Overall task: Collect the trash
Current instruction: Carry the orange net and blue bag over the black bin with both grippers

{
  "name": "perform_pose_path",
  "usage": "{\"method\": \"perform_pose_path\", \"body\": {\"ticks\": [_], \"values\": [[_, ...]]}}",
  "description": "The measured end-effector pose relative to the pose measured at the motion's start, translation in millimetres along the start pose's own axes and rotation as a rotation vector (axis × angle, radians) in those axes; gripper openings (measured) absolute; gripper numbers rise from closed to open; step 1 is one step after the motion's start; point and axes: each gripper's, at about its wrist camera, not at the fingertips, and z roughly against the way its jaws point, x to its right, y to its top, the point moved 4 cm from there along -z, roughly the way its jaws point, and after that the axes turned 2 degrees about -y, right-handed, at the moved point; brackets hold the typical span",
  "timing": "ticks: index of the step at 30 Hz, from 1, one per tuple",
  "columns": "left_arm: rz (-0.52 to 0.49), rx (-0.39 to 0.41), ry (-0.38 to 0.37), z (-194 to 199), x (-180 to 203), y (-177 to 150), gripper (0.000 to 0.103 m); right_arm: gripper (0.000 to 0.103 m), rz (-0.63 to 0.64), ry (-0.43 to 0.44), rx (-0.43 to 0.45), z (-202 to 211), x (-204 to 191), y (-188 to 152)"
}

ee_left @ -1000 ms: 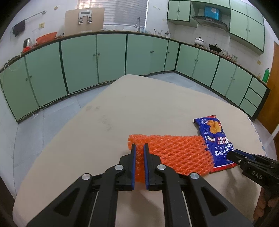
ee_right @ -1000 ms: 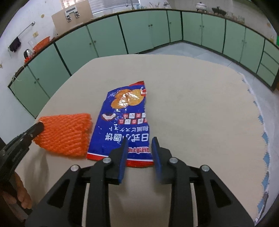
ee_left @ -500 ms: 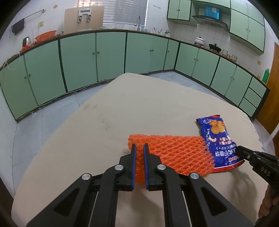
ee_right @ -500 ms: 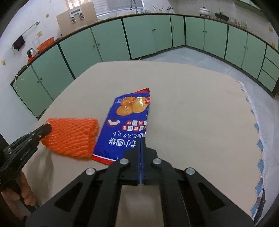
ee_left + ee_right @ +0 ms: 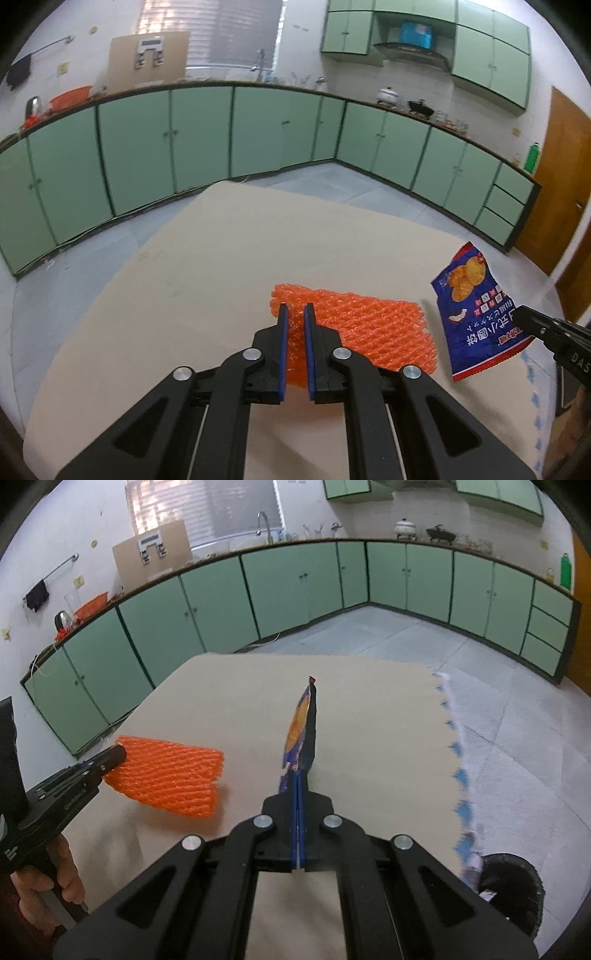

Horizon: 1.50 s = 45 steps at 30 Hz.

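Sitting beside the table (image 5: 388, 716), a dark bin (image 5: 517, 897) shows blurred contents.

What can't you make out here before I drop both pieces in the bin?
- Bin, right wrist view: cut off by the lens edge, contents blurred.
- Snack bag, right wrist view: edge-on, print unreadable.
- Orange foam net, left wrist view: near end hidden behind the left tool.

Soft daylight enters through the blinds (image 5: 236, 33); fisheye bending and dark vignette at edges; right view slightly motion-blurred.
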Motion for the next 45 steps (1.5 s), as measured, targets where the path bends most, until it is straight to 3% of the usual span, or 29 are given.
{"method": "perform_pose_path", "body": {"ticks": [11,23,34,40,45], "values": [[-0.126,0.025,-0.167,26,117,-2,0.008,0.0,-0.098,-0.142,0.085,93,82,-34],[-0.306,-0.012,-0.351,39,273,-50,0.008,0.0,-0.281,-0.346,0.09,167,196,-123],[-0.397,-0.11,-0.41,24,373,-109,0.008,0.0,-0.42,-0.44,0.038,166,262,-198],[-0.468,-0.153,-0.405,7,414,-133,0.008,0.0,-0.476,-0.448,-0.005,147,293,-214],[-0.504,-0.187,-0.391,-6,426,-152,0.009,0.001,-0.496,-0.442,-0.043,133,308,-225]]}}
